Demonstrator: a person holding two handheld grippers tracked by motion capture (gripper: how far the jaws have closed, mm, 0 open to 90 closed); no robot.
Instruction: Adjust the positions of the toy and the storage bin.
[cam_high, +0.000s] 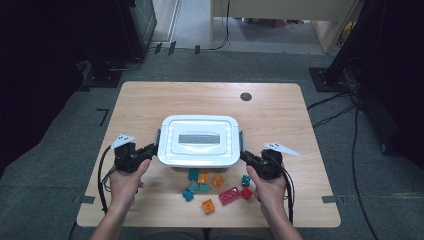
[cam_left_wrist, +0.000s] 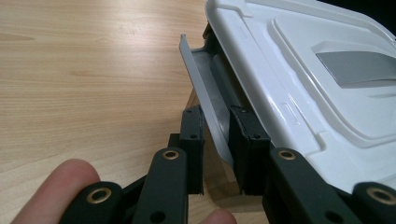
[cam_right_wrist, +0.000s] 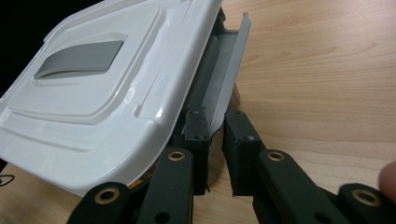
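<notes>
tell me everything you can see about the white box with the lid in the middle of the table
The white rectangular plastic box has rounded corners, a closed lid with a grey inset panel, and a grey latch flap hinged outward at each end. The left gripper and the right gripper each straddle a flap. It appears raised off the wooden table.

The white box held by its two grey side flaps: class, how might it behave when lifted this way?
The white box looks like stiff plastic, so probably holds shape. Its grey flaps seem hinged, so it could swing or tip. Glossy lid, likely slippery.
</notes>
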